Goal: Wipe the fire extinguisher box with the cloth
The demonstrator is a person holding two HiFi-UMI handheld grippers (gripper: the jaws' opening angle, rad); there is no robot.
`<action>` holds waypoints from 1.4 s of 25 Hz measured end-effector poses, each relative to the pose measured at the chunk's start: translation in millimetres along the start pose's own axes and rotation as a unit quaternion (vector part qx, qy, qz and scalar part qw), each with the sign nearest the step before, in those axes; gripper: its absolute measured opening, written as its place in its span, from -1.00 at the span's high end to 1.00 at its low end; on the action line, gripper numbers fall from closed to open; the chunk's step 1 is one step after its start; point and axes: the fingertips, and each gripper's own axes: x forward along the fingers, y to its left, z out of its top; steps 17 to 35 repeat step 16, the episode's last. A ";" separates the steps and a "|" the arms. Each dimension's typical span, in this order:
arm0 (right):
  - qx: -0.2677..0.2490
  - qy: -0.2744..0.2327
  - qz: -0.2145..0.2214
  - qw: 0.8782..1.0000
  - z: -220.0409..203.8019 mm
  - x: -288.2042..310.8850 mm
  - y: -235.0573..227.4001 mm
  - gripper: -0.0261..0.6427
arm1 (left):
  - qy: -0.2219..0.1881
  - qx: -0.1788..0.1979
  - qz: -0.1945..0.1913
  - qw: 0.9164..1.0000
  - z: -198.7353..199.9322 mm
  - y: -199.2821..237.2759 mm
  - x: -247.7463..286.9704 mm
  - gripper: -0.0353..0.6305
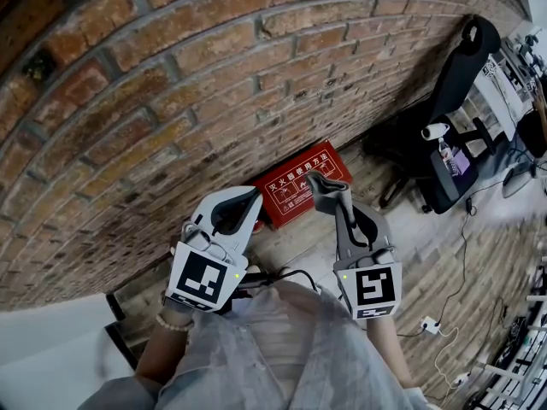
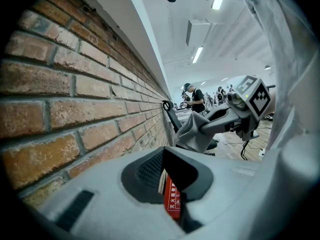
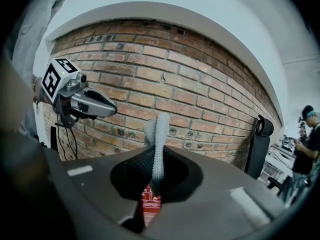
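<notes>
The red fire extinguisher box point(image 1: 298, 186) lies on the floor against the brick wall point(image 1: 171, 101), its printed lid facing up. My right gripper point(image 1: 338, 202) hovers just above the box's right end, shut on a grey cloth point(image 1: 327, 187) that sticks up out of the jaws. The cloth point(image 3: 158, 141) stands upright in the right gripper view, with the box point(image 3: 149, 204) showing below it. My left gripper point(image 1: 254, 200) hangs over the box's left end, shut and holding nothing. A sliver of the box point(image 2: 172, 203) shows past its jaws, and the cloth point(image 2: 191, 131) shows beyond them.
A black office chair point(image 1: 462, 68) stands to the right by the wall, with a white bottle point(image 1: 437, 132) on its seat. Cables point(image 1: 461, 250) and a power strip point(image 1: 427, 323) lie on the wooden floor at right. People stand far off point(image 2: 193, 97).
</notes>
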 end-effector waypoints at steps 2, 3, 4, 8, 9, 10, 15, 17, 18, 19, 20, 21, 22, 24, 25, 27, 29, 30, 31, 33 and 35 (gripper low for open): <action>0.000 0.001 -0.001 1.000 -0.8 0.2 -0.2 0.87 | 0.000 0.000 0.000 1.000 -0.4 -0.1 0.4 0.90; -0.001 0.001 -0.001 1.000 -1.1 0.5 -0.3 0.87 | -0.001 -0.001 0.000 1.000 -0.8 0.1 0.7 0.90; -0.002 0.001 -0.001 1.000 -1.2 0.9 -0.3 0.87 | -0.001 -0.001 0.000 1.000 -1.2 0.4 0.9 0.90; -0.004 0.002 0.000 1.000 -1.2 1.6 0.3 0.87 | 0.005 0.000 -0.001 1.000 -3.4 0.8 0.8 0.90; -0.004 0.002 0.000 1.000 -0.9 1.6 0.2 0.87 | 0.008 0.001 -0.001 1.000 -4.0 0.7 0.8 0.90; -0.004 0.002 0.001 1.000 -0.6 1.8 0.2 0.87 | 0.010 0.002 -0.002 1.000 -4.1 0.9 0.9 0.90; -0.006 0.002 0.003 1.000 0.3 4.0 2.5 0.87 | 0.008 0.001 -0.001 1.000 -4.3 2.9 1.5 0.90; -0.007 0.003 0.003 1.000 0.3 4.4 2.9 0.87 | 0.009 0.001 -0.001 1.000 -4.6 3.3 1.5 0.90; -0.007 0.003 0.003 1.000 0.3 4.4 2.9 0.87 | 0.009 0.001 -0.001 1.000 -4.6 3.3 1.5 0.90; -0.007 0.003 0.003 1.000 0.3 4.4 2.9 0.87 | 0.009 0.001 -0.001 1.000 -4.6 3.3 1.5 0.90; -0.007 0.003 0.003 1.000 0.3 4.4 2.9 0.87 | 0.009 0.001 -0.001 1.000 -4.6 3.3 1.5 0.90; -0.007 0.003 0.003 1.000 0.3 4.4 2.9 0.87 | 0.009 0.001 -0.001 1.000 -4.6 3.3 1.5 0.90; -0.007 0.003 0.003 1.000 0.3 4.4 2.9 0.87 | 0.009 0.001 -0.001 1.000 -4.6 3.3 1.5 0.90; -0.007 0.003 0.003 1.000 0.3 4.4 2.9 0.87 | 0.009 0.001 -0.001 1.000 -4.6 3.3 1.5 0.90; -0.007 0.003 0.003 1.000 0.3 4.4 2.9 0.87 | 0.009 0.001 -0.001 1.000 -4.6 3.3 1.5 0.90; -0.007 0.003 0.003 1.000 0.3 4.4 2.9 0.87 | 0.009 0.001 -0.001 1.000 -4.6 3.3 1.5 0.90; -0.007 0.003 0.003 1.000 0.3 4.4 2.9 0.87 | 0.009 0.001 -0.001 1.000 -4.6 3.3 1.5 0.90; -0.007 0.003 0.003 1.000 0.3 4.4 2.9 0.87 | 0.009 0.001 -0.001 1.000 -4.6 3.3 1.5 0.90; -0.007 0.003 0.003 1.000 0.3 4.4 2.9 0.87 | 0.009 0.001 -0.001 1.000 -4.6 3.3 1.5 0.90; -0.007 0.003 0.003 1.000 0.3 4.4 2.9 0.87 | 0.009 0.001 -0.001 1.000 -4.6 3.3 1.5 0.90; -0.007 0.003 0.003 1.000 0.3 4.4 2.9 0.87 | 0.009 0.001 -0.001 1.000 -4.6 3.3 1.5 0.90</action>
